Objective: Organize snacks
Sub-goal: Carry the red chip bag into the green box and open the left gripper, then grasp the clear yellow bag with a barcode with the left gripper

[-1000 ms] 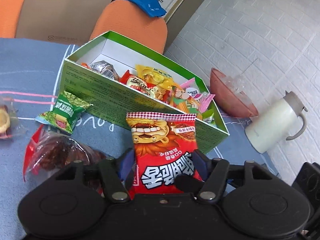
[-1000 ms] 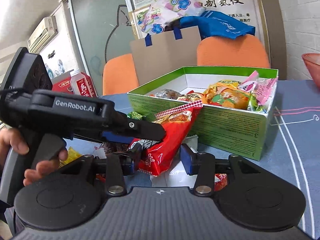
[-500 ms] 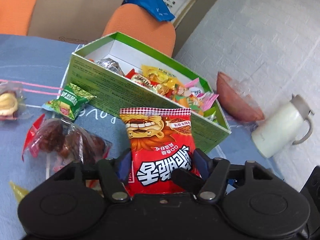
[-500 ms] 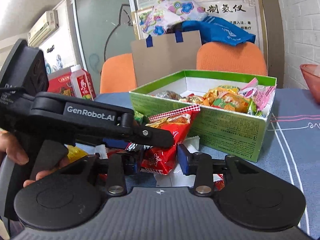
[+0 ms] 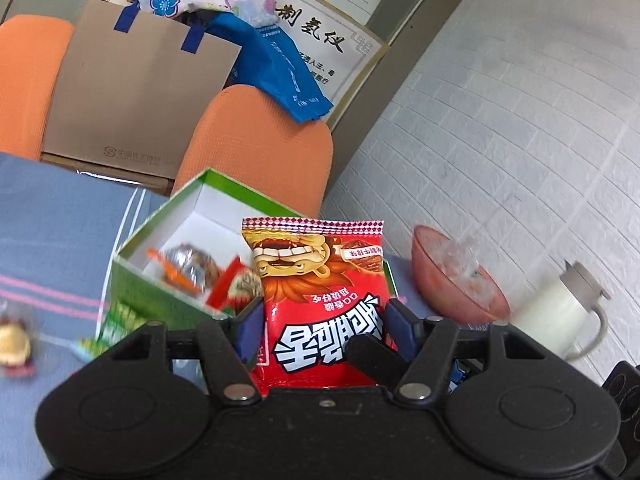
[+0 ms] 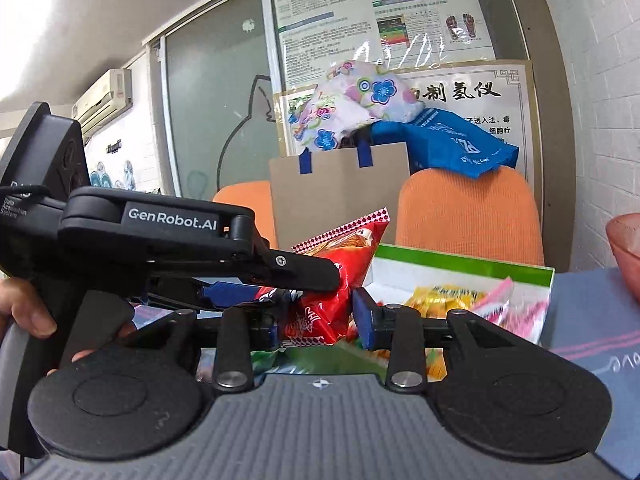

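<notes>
The left gripper (image 5: 324,330) holds a red snack packet (image 5: 322,300) upright, its jaws clamped on the packet's sides and closing, above the near wall of the green snack box (image 5: 160,276) on the desk (image 5: 52,232). The right gripper (image 6: 316,320) has its jaws closing around the packet's lower end, pads not clearly pressing.

"GenRobot.AI" in white on the black handheld left gripper (image 6: 280,304), left of the right tool. "制氢仪" in black brush characters on the white framed wall poster (image 6: 460,92) behind the chairs, straight ahead. Upside-down white Korean lettering on the red foil snack packet (image 5: 324,304) between the left tool's pads; not legible enough to transcribe.
</notes>
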`<state>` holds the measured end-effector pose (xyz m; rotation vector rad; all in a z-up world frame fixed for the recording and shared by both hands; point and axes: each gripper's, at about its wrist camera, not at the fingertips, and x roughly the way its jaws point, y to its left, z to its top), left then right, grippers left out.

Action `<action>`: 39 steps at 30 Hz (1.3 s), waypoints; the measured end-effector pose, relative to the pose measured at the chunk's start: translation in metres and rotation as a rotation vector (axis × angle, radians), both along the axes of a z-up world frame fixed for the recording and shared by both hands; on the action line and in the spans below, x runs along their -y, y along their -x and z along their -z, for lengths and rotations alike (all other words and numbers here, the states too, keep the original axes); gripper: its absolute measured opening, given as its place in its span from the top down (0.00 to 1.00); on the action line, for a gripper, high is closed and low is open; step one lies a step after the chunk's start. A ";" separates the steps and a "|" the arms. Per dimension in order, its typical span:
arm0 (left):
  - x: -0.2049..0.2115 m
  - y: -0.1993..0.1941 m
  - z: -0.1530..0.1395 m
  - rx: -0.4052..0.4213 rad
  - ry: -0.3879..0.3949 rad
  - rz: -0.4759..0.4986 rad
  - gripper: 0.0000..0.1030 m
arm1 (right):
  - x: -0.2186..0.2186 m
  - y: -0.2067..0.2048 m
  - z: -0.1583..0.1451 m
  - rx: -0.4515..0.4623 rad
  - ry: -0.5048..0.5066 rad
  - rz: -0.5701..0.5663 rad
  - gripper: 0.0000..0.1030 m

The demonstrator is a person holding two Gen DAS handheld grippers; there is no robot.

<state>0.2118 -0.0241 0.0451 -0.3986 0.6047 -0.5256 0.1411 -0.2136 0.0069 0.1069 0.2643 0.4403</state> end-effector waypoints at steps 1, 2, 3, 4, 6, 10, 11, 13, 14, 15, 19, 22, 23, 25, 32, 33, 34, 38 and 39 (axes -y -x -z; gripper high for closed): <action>0.002 -0.007 0.000 -0.003 0.004 -0.003 0.03 | 0.001 -0.007 -0.001 0.000 -0.001 0.005 0.41; 0.002 -0.014 0.000 -0.002 0.006 -0.004 0.03 | 0.002 -0.014 -0.001 0.000 -0.005 0.008 0.41; 0.004 -0.020 0.000 0.000 0.006 -0.006 0.04 | 0.004 -0.020 -0.001 -0.001 -0.014 0.011 0.41; 0.005 -0.026 0.001 0.000 0.005 -0.007 0.04 | 0.006 -0.027 -0.001 -0.004 -0.024 0.012 0.41; 0.008 -0.038 0.002 -0.001 -0.001 -0.007 0.04 | 0.008 -0.038 0.001 -0.010 -0.035 0.016 0.41; 0.011 -0.057 0.010 -0.017 -0.014 -0.014 0.03 | 0.008 -0.058 0.008 -0.026 -0.032 0.024 0.41; 0.011 -0.061 0.013 -0.020 -0.019 -0.016 0.03 | 0.008 -0.060 0.011 -0.033 -0.032 0.024 0.41; 0.012 -0.068 0.019 -0.025 -0.041 -0.025 0.00 | 0.007 -0.068 0.017 -0.045 -0.025 0.024 0.39; 0.012 -0.070 0.023 -0.026 -0.060 -0.037 0.00 | 0.005 -0.072 0.021 -0.051 -0.010 0.023 0.38; 0.011 -0.071 0.027 -0.030 -0.078 -0.053 0.00 | 0.003 -0.075 0.026 -0.065 0.013 0.025 0.18; 0.002 -0.063 0.032 -0.030 -0.107 -0.099 0.00 | 0.000 -0.073 0.040 -0.079 0.079 0.049 0.00; -0.006 -0.048 0.024 -0.016 -0.105 -0.118 0.00 | 0.006 -0.059 0.037 -0.059 0.070 0.034 0.00; -0.009 -0.040 0.020 -0.001 -0.109 -0.121 0.00 | 0.008 -0.053 0.034 -0.046 0.070 0.034 0.00; -0.014 -0.022 0.010 0.020 -0.124 -0.135 0.00 | 0.011 -0.039 0.026 -0.028 0.064 0.042 0.00; -0.045 0.054 -0.009 0.033 -0.118 -0.139 0.00 | 0.012 0.015 0.009 -0.038 0.019 -0.005 0.00; -0.051 0.066 -0.009 0.038 -0.126 -0.141 0.00 | 0.009 0.023 0.009 -0.045 0.025 -0.012 0.00; -0.056 0.077 -0.007 0.037 -0.136 -0.143 0.00 | 0.007 0.030 0.010 -0.055 0.023 -0.021 0.00; -0.073 0.110 0.009 -0.003 -0.157 -0.168 0.00 | -0.005 0.054 0.021 -0.114 -0.010 -0.083 0.00; -0.077 0.116 0.014 -0.015 -0.157 -0.169 0.00 | -0.011 0.060 0.025 -0.135 -0.011 -0.097 0.00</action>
